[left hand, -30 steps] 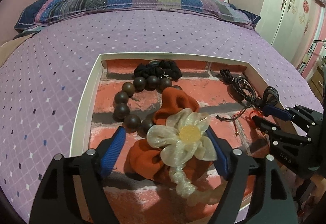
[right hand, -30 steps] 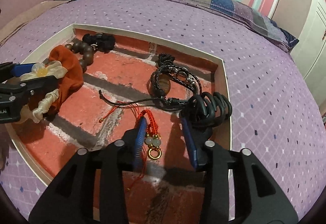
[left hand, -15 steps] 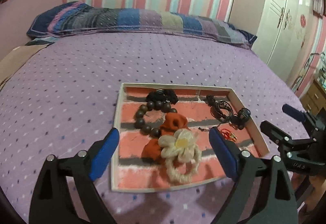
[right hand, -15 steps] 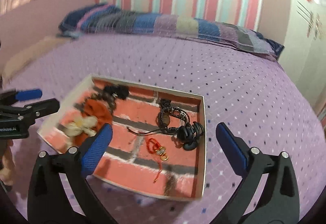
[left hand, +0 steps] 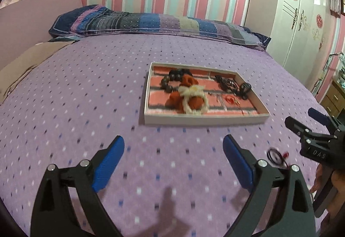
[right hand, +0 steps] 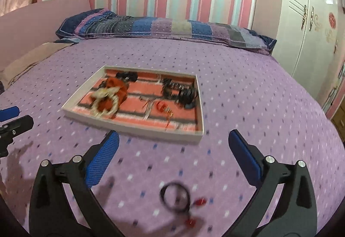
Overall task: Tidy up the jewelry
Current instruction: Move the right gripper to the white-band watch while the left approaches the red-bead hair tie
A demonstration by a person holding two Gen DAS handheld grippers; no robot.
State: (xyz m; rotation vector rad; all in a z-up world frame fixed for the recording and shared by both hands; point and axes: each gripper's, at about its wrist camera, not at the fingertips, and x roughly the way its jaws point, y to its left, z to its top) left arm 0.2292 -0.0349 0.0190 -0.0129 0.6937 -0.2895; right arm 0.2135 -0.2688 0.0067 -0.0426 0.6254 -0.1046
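A white-rimmed tray (left hand: pixel 204 121) with a brick-pattern floor lies on the purple bedspread. It holds an orange scrunchie under a cream flower scrunchie (left hand: pixel 193 97), a dark bead bracelet (left hand: pixel 169 84), black cords (left hand: pixel 228 85) and a red charm (left hand: pixel 229 99). My left gripper (left hand: pixel 173 140) hovers short of the tray, its jaws opening with nothing between them. My right gripper (right hand: pixel 174 135) stands wide open and empty near the tray (right hand: pixel 133 129). A black cord ring with red beads (right hand: pixel 176 196) lies on the bedspread below it, blurred.
A striped patchwork pillow (left hand: pixel 155 23) lies along the far edge of the bed. A white wardrobe (left hand: pixel 301 21) and a wooden drawer unit (left hand: pixel 335 97) stand to the right. A beige cloth (left hand: pixel 25 62) lies at the left.
Both grippers have drawn back and up from the tray. The left opened off the flower scrunchie, the right opened wide off the red charm. The black cord ring has come into view.
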